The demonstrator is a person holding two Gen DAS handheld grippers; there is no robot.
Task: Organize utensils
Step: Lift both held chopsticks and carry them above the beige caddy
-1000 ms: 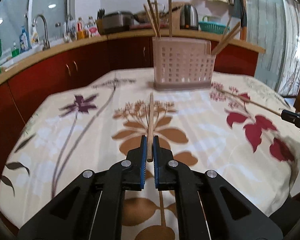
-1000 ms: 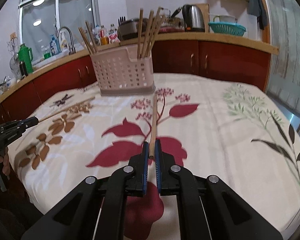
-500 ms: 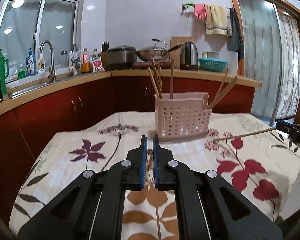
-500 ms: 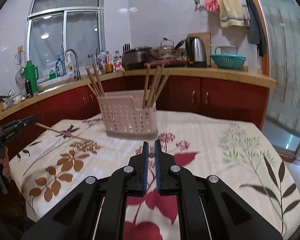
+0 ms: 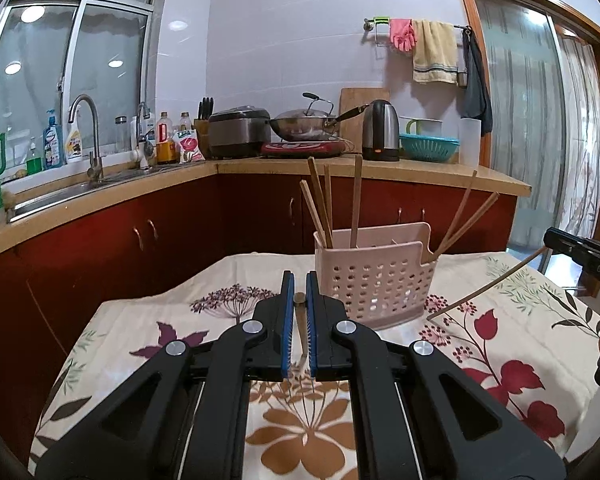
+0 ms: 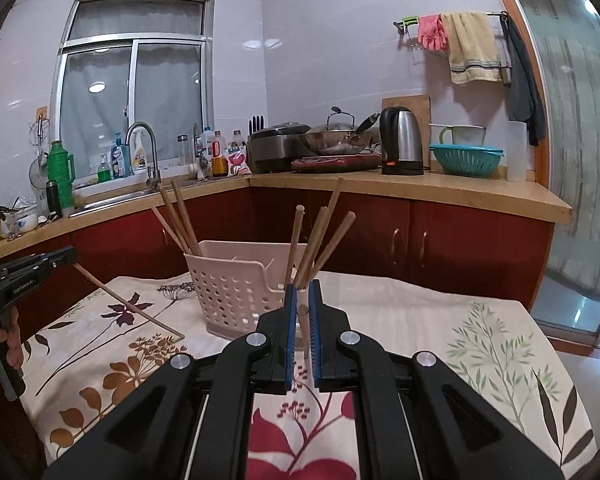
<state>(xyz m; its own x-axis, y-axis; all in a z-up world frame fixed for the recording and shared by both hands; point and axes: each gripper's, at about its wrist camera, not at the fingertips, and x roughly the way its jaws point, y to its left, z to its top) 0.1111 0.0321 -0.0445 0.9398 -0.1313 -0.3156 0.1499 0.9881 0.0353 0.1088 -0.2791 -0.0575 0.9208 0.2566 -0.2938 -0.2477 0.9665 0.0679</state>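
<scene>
The table [image 5: 140, 320] under its flowered cloth fills the space in front of me, with the red-fronted kitchen counter [image 5: 380, 170] running behind it. Toward the back of the cloth stands the pink perforated utensil basket [image 5: 376, 280], upright, with several wooden chopsticks [image 5: 355, 200] leaning out of it: a cluster at one end and two more slanting out of the other end. My left gripper [image 5: 299, 308] is raised above the table in front of the basket, its blue-padded jaws pressed together on a single chopstick [image 5: 299, 299], which from this camera I see almost end-on, its tip pointing down at the cloth. My right gripper [image 6: 302, 312] is likewise pinching its own chopstick [image 6: 303, 320], seen end-on just before the basket's near wall. In each view the other gripper appears at the picture's edge, and the stick it holds slants down with its far tip close to the tablecloth; whether either tip touches the cloth I cannot tell.
</scene>
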